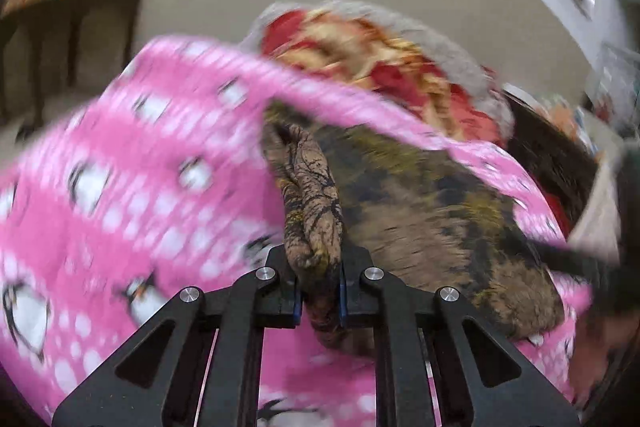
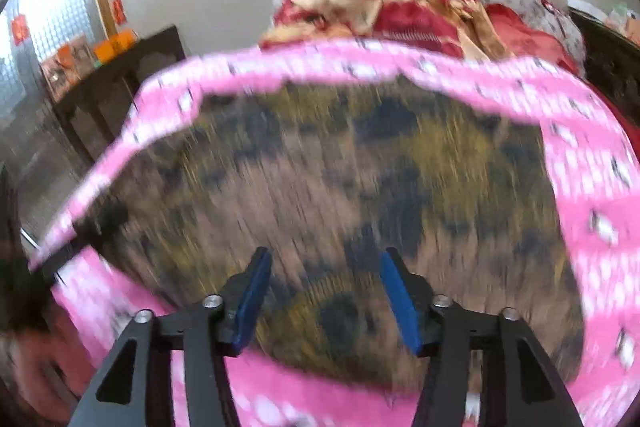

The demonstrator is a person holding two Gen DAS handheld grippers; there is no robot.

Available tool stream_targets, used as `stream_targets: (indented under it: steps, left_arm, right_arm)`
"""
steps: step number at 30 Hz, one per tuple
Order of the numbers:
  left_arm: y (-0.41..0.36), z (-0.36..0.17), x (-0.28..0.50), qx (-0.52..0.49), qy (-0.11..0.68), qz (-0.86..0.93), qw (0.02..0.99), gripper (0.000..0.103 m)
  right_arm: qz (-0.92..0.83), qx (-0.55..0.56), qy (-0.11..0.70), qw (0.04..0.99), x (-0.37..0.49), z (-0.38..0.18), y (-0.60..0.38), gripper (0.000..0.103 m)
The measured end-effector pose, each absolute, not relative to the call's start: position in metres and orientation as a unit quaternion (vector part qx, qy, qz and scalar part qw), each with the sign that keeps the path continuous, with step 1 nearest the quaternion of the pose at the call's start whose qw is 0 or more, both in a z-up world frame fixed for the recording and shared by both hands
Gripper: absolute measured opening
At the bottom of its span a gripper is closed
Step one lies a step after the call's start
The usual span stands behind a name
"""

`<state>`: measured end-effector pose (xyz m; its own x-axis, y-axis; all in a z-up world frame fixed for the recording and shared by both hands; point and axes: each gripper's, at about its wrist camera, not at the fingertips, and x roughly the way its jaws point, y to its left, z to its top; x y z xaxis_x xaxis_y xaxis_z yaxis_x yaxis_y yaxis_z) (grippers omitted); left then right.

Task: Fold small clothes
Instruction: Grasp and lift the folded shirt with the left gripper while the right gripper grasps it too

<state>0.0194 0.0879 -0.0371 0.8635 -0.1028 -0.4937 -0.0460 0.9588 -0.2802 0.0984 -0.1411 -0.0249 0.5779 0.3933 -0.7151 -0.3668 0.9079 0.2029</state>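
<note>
A small brown and olive patterned garment (image 1: 432, 223) lies on a pink sheet printed with penguins (image 1: 132, 163). My left gripper (image 1: 320, 287) is shut on a bunched edge of this garment (image 1: 316, 211), which rises in a ridge from between its fingers. In the right wrist view the same garment (image 2: 340, 195) spreads flat and blurred on the pink sheet (image 2: 592, 187). My right gripper (image 2: 324, 291) is open, its blue pads (image 2: 250, 303) spread just above the garment's near part, holding nothing.
A heap of red, cream and grey clothes (image 1: 380, 55) lies beyond the pink sheet; it also shows in the right wrist view (image 2: 420, 11). A dark table or cabinet (image 2: 120, 83) stands at the left by the wall. Both views are motion-blurred.
</note>
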Motion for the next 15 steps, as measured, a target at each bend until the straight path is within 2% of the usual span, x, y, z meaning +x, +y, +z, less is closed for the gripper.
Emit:
stream_targets:
  steps: [8, 10, 15]
  left_arm:
    - [0.054, -0.025, 0.034, -0.112, 0.246, -0.079, 0.96, 0.011]
    - [0.051, -0.023, 0.036, -0.107, 0.247, -0.093, 0.959, 0.011]
    - [0.045, -0.017, 0.042, -0.107, 0.246, -0.116, 0.956, 0.011]
  right_arm:
    - [0.366, 0.009, 0.462, 0.808, 0.214, 0.02, -0.032, 0.062]
    - [0.384, 0.003, 0.485, 0.785, 0.234, 0.022, 0.0, 0.066]
    - [0.334, -0.119, 0.56, 0.749, 0.274, 0.001, 0.072, 0.068]
